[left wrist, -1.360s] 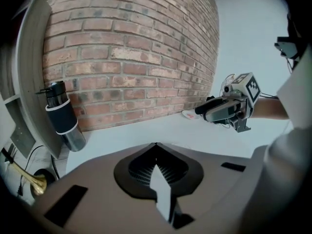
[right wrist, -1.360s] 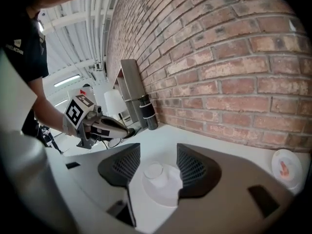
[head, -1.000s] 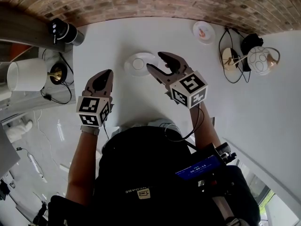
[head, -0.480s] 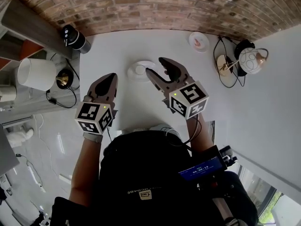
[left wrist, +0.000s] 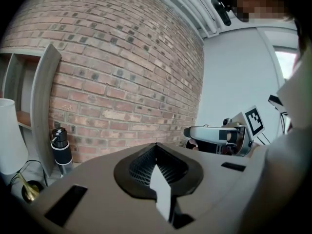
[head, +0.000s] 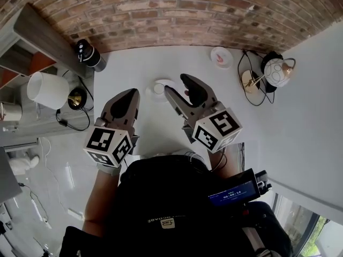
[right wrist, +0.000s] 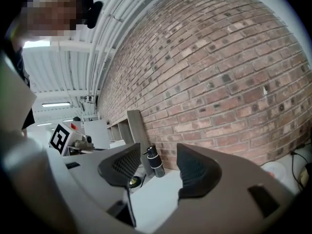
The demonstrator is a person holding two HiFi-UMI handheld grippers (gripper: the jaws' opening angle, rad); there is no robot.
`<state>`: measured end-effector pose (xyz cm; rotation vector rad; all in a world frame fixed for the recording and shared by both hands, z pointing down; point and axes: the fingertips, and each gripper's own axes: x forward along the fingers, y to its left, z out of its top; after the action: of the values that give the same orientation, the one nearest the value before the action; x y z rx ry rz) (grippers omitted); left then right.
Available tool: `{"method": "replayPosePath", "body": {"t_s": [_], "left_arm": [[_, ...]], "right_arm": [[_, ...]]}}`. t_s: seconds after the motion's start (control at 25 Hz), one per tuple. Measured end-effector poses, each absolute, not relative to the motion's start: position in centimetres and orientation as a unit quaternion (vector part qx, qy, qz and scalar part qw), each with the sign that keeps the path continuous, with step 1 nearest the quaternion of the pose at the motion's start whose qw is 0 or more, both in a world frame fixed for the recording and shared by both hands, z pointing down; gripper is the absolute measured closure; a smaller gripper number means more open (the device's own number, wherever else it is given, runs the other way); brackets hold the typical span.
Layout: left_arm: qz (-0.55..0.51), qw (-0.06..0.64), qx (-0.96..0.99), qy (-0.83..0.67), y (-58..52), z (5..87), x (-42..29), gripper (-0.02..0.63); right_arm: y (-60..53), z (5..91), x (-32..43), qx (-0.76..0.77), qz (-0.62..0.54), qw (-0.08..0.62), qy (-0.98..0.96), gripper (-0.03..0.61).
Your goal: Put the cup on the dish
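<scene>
A white dish (head: 158, 87) lies on the white table (head: 139, 63), with what looks like a small white cup in its middle. My right gripper (head: 177, 84) hovers just right of it, open, nothing between its fingers. In the right gripper view the right gripper (right wrist: 158, 152) points at the brick wall, its gap empty. My left gripper (head: 130, 94) is held left of the dish and nearer me, shut and empty. In the left gripper view the left gripper (left wrist: 156, 147) has its pads together, and the right gripper (left wrist: 214, 133) shows beyond.
A second small plate (head: 221, 57) sits at the back right near a lamp with a cable (head: 268, 71). A black bottle (head: 88, 52) stands at the back left by the brick wall (head: 177, 15). A white lampshade (head: 47, 90) stands on the shelf left of the table.
Both grippers have drawn back toward me and risen, so they look larger. The view has shifted and more of the brick wall shows. The jaws stay as they were.
</scene>
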<state>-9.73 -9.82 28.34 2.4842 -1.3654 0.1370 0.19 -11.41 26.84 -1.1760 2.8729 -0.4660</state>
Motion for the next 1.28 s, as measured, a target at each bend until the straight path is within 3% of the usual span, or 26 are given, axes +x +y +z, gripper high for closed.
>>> {"method": "replayPosePath", "body": {"t_s": [0.24,0.52,0.6,0.8,1.28], "left_arm": [[0.034,0.146,0.884,-0.443,-9.3,26.3,-7.7,0.608],[0.030,0.146,0.901,-0.407,-8.5,25.0,-6.1,0.608],[0.032,0.146,0.903,-0.403,-8.4,24.9,-5.9,0.607],[0.036,0.149,0.905,-0.396,-8.3,24.9,-5.5,0.607],[0.040,0.158,0.907,-0.389,-8.8,25.5,-5.5,0.607]], "right_arm": [[-10.3,24.0,0.3,-0.368,-0.147,0.043,0.917,0.341],[-9.5,23.8,0.1,-0.366,-0.139,0.043,0.919,0.342],[-9.6,23.7,0.5,-0.378,-0.140,0.051,0.914,0.400],[-9.8,23.1,1.8,-0.403,-0.139,0.073,0.902,0.469],[-10.2,23.4,1.6,-0.412,-0.128,0.059,0.900,0.495]]}}
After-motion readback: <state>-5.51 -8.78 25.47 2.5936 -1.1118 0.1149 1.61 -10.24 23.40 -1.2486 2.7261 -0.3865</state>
